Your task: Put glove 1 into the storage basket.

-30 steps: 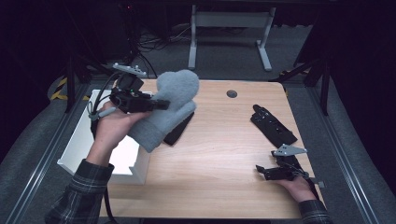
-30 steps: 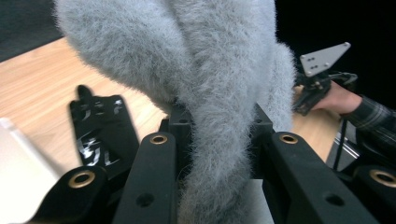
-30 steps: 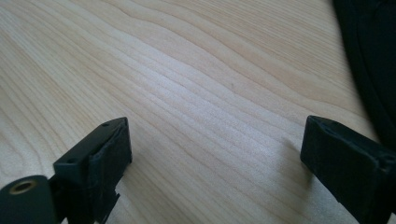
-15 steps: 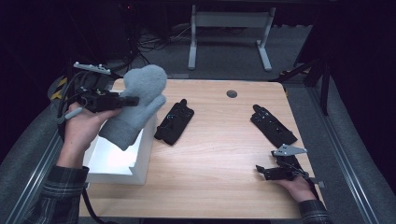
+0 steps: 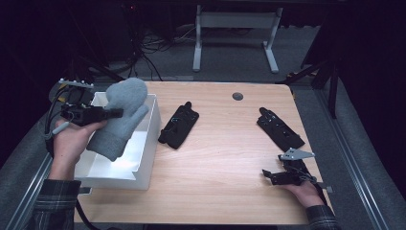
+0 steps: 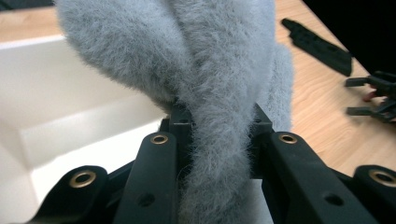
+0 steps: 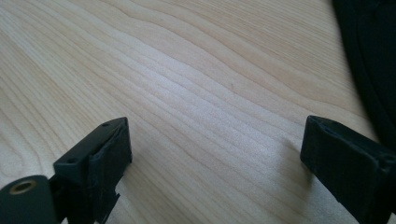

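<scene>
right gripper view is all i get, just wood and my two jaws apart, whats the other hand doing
Observer: The left gripper is shut on a grey mitten, holding it up above a white bin at the table's left edge.

Operator: anything else lying on the table

Observer: Two black gloves. One black glove lies just right of the bin; the other black glove lies near the right edge, just beyond your right gripper.

Operator: is the mitten gripped properly

Observer: In the left gripper view the jaws pinch a fold of its fuzzy fabric between them, and the rest rises above the jaws.
</scene>
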Demonstrator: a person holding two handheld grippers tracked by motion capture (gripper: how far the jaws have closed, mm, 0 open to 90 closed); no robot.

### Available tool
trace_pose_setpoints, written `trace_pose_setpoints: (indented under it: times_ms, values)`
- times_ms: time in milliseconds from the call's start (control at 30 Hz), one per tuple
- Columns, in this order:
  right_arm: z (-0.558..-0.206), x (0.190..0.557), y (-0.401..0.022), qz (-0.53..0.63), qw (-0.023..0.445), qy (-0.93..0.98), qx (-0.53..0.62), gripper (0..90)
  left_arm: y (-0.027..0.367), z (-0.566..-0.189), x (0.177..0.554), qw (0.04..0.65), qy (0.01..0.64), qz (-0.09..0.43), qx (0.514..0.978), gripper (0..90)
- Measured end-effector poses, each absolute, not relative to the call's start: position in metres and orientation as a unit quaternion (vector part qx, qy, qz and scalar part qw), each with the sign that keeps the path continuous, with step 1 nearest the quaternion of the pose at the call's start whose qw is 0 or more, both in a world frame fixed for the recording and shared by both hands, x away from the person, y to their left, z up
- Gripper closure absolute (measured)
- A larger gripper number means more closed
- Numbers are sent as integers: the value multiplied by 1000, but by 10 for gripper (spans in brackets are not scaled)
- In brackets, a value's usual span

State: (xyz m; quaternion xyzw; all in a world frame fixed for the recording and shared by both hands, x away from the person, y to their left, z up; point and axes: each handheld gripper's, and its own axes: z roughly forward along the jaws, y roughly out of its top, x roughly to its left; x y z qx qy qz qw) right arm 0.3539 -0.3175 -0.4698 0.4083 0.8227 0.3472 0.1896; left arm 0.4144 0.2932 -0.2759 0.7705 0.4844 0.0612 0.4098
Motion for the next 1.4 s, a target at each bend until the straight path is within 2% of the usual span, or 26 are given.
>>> trace_pose_setpoints:
  times_ms: [633,833,1067,1267,1400]
  values:
    - [-470,354,-317,347,190,822,409,90,294,-378,443,343,542,6,767,728]
    - [-470,354,-317,347,190,822,409,90,296,-402,459,326,550,-17,769,717]
    - [-470,354,-317,347,190,822,409,90,302,-423,470,298,568,-19,767,678]
    - [-470,354,-317,347,190,822,409,90,306,-427,470,274,585,7,763,427]
    - [-470,354,-317,347,190,822,409,90,304,-413,463,294,577,30,761,339]
